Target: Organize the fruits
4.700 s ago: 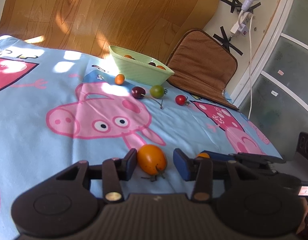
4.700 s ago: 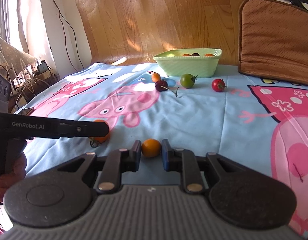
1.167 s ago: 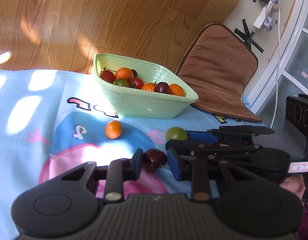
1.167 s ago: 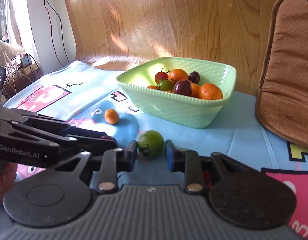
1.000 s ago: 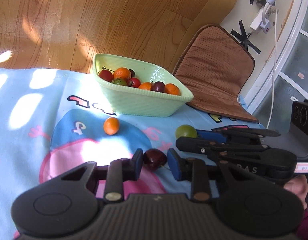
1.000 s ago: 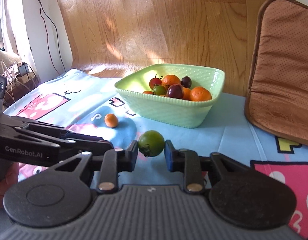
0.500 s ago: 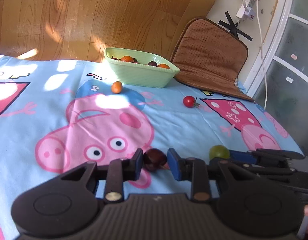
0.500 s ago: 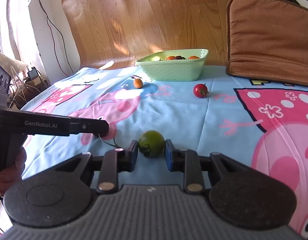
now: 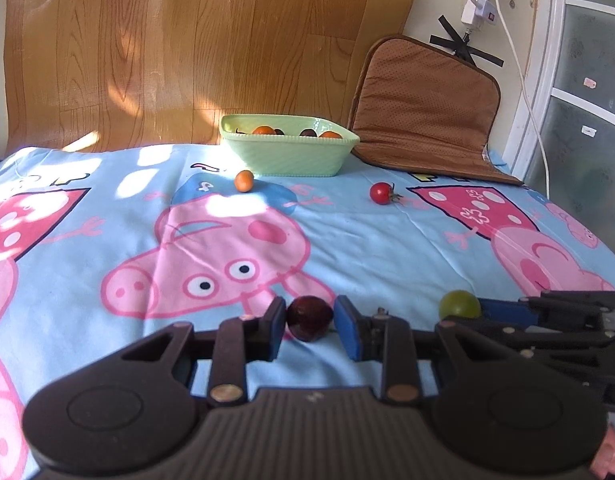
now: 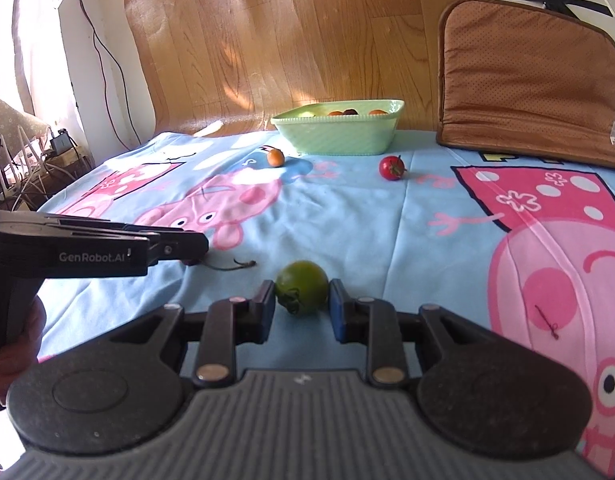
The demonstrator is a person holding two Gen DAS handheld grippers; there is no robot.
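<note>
The left gripper (image 9: 309, 322) pinches a dark purple fruit (image 9: 309, 317); the right gripper (image 10: 302, 303) pinches a green tomato (image 10: 302, 287).

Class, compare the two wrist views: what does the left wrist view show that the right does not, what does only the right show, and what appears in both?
Only the left view: the dark red fruit whole, between the left gripper pads, and a power strip on the wall.

Only the right view: a loose stem on the cloth, and cables at the left.

Both: bowl, orange fruit, red tomato, green tomato in the right gripper, brown cushion.
</note>
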